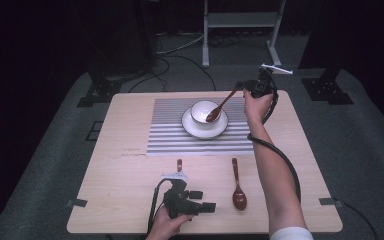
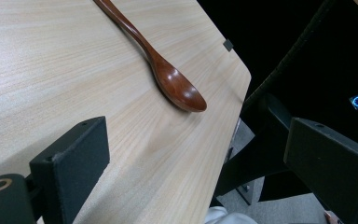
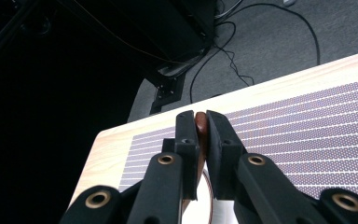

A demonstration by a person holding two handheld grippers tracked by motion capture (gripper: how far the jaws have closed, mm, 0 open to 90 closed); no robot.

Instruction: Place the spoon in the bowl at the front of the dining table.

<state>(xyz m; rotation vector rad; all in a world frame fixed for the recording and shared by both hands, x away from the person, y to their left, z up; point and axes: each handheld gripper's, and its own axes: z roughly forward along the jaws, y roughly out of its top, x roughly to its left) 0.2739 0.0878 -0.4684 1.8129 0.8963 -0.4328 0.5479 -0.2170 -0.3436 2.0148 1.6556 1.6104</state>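
Spoon [image 1: 222,104] clamped at its handle end in my right fingers [image 1: 241,86], long axis slanting down-left, its head over the bowl [image 1: 203,111] on the plate [image 1: 190,126]. Second spoon [image 1: 238,185] lies lengthwise on the table [image 1: 120,165], just right of my left fingers [image 1: 202,200], spread apart, empty.

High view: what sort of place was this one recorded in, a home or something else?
Most likely a lab or studio recording setup, not a home: a lone wooden table stands on grey carpet with dark surroundings, loose cables run over the floor, and a metal stand sits behind.
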